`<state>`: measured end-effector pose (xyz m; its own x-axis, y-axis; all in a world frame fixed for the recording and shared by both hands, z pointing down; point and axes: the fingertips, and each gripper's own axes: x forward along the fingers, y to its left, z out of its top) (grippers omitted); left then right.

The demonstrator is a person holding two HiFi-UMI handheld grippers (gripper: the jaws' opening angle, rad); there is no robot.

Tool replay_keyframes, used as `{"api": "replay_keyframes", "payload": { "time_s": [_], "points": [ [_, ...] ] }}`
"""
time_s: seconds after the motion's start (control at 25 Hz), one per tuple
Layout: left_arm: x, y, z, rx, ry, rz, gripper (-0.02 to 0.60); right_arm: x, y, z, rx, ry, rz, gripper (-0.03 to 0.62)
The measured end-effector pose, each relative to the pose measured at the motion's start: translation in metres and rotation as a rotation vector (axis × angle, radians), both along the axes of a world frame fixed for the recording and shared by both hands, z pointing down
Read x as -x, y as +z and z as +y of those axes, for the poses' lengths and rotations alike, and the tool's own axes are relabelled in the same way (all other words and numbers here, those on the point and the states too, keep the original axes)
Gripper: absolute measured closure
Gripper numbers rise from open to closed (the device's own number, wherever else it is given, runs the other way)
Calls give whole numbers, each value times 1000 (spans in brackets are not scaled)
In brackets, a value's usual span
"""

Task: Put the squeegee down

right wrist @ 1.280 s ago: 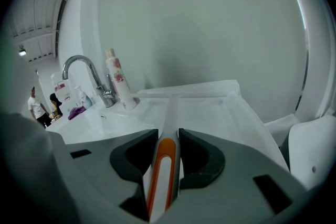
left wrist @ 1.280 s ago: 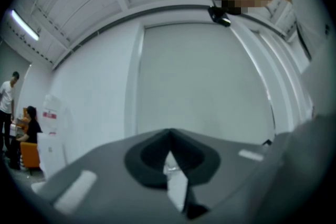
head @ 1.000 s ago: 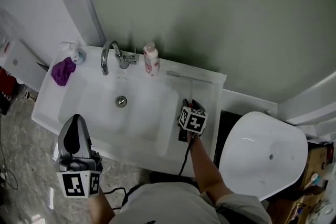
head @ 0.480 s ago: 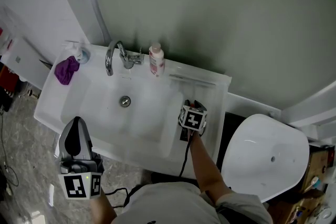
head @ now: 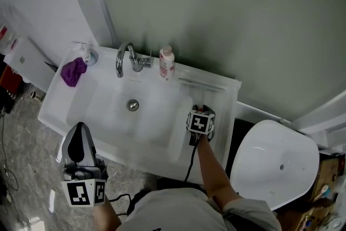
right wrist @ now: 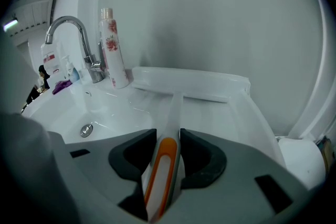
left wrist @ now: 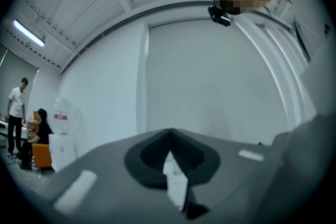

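- Starting with the head view: shows the right gripper [head: 199,110] angled down over the right-hand ledge of the white ceramic basin worktop [head: 223,100], with the pale, long-headed plastic squeegee [head: 201,85] stretched out ahead of it, head lying across the ledge close to the grey-green wall [head: 216,8].
- Places the left gripper [head: 80,127] well apart from all that, off the near left corner of the worktop, carrying nothing.
- Turning to the left gripper view: shows the left gripper [left wrist: 169,136] with jaws closed together, tips meeting, nothing between them. Takes no part in this step, by the look of it.
- Turning to the right gripper view: shows the right gripper [right wrist: 168,136] with jaws that have just been opening, the squeegee's white handle with its orange inlay lying between them. Pads close beside the handle on both sides, seemingly no longer squeezing it.
- Shows the squeegee's head flat on the worktop, near the tall white floral-print bottle [right wrist: 113,44] and the curved chrome tap [right wrist: 67,19], clear of the bowl.
- Judging progress: nearly finished, with the squeegee laid on the worktop and the grip apparently let go. Left to do: drawing the right gripper back off the handle without dragging it along.
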<state>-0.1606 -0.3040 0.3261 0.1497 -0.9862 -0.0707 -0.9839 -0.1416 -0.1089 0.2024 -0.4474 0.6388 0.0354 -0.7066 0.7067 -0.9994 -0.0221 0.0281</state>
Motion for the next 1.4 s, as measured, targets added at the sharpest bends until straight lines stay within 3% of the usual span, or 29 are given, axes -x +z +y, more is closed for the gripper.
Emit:
{"api": "replay_keyframes", "payload": {
  "time_s": [0.16,0.8,0.92,1.08,1.4],
  "points": [
    [7,-2,7,-8,7,7,574,-3,1,10,8,10,16,437],
    [23,-23,42,-67,132,34,574,5,-47,84,-122,104,-40,444],
    [23,-25,51,-78,166,40,574,8,-59,103,-152,110,-48,477],
    [23,-28,65,-93,205,49,574,12,-81,129,-222,122,-56,592],
    [18,-36,89,-116,281,65,574,25,-133,175,-363,94,-65,594]
  ]
}}
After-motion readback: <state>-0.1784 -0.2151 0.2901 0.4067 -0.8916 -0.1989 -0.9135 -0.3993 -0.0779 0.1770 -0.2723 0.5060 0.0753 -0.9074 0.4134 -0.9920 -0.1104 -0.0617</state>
